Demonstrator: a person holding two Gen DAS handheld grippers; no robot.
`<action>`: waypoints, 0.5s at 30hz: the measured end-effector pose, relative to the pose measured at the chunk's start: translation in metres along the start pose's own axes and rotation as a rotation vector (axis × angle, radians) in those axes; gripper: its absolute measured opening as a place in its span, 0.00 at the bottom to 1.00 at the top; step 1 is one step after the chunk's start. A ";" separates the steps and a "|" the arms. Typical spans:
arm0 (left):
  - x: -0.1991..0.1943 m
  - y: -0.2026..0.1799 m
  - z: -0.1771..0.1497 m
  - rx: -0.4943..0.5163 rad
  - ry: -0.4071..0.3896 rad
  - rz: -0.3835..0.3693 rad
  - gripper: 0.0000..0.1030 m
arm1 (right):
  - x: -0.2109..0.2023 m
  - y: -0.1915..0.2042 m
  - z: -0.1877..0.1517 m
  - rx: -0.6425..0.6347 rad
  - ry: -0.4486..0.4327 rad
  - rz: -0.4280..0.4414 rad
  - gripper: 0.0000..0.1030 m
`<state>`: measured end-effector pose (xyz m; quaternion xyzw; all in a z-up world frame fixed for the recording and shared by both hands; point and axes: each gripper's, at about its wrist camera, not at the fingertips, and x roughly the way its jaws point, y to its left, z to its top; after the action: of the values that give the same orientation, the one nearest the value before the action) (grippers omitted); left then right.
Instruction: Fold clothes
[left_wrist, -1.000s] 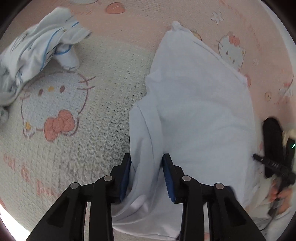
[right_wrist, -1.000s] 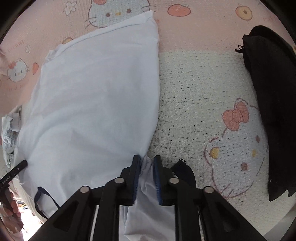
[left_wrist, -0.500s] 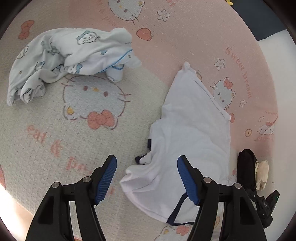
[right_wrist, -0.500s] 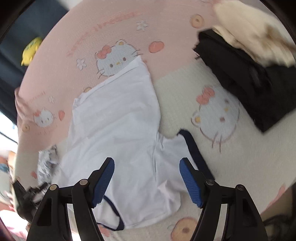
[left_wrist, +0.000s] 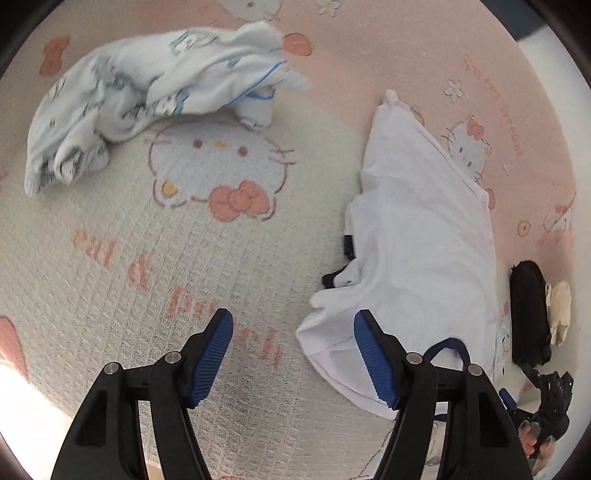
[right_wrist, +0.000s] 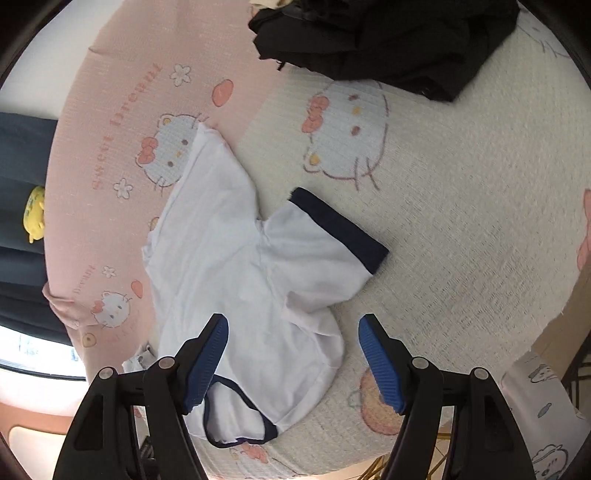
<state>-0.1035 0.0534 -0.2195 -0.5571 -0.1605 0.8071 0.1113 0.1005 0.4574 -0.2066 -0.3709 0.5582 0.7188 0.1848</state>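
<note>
Two grippers we hold hang above the blanket (left_wrist: 110, 236). Our left gripper (left_wrist: 291, 354) has just opened wide and grips nothing; the printed garment (left_wrist: 147, 96) lies crumpled far off. The white tee (right_wrist: 236, 266) lies loose under our right gripper (right_wrist: 293, 362), also just opened wide, its pads clear of the cloth.

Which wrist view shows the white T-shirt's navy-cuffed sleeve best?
The right wrist view: the navy-cuffed sleeve lies spread flat and fully visible on the white T-shirt. The left wrist view shows only dark navy scraps at the shirt's bunched edge.
</note>
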 end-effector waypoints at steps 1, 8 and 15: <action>-0.003 -0.008 0.000 0.026 -0.011 0.009 0.64 | 0.004 -0.003 -0.001 0.007 0.011 0.007 0.71; -0.015 -0.072 -0.020 0.218 -0.059 0.087 0.64 | 0.021 -0.016 0.007 -0.006 0.071 0.033 0.71; 0.002 -0.171 -0.051 0.546 -0.065 0.119 0.64 | 0.028 -0.026 0.023 -0.002 0.078 0.106 0.71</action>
<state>-0.0559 0.2189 -0.1727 -0.4887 0.0922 0.8432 0.2044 0.0924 0.4831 -0.2422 -0.3689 0.5830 0.7132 0.1243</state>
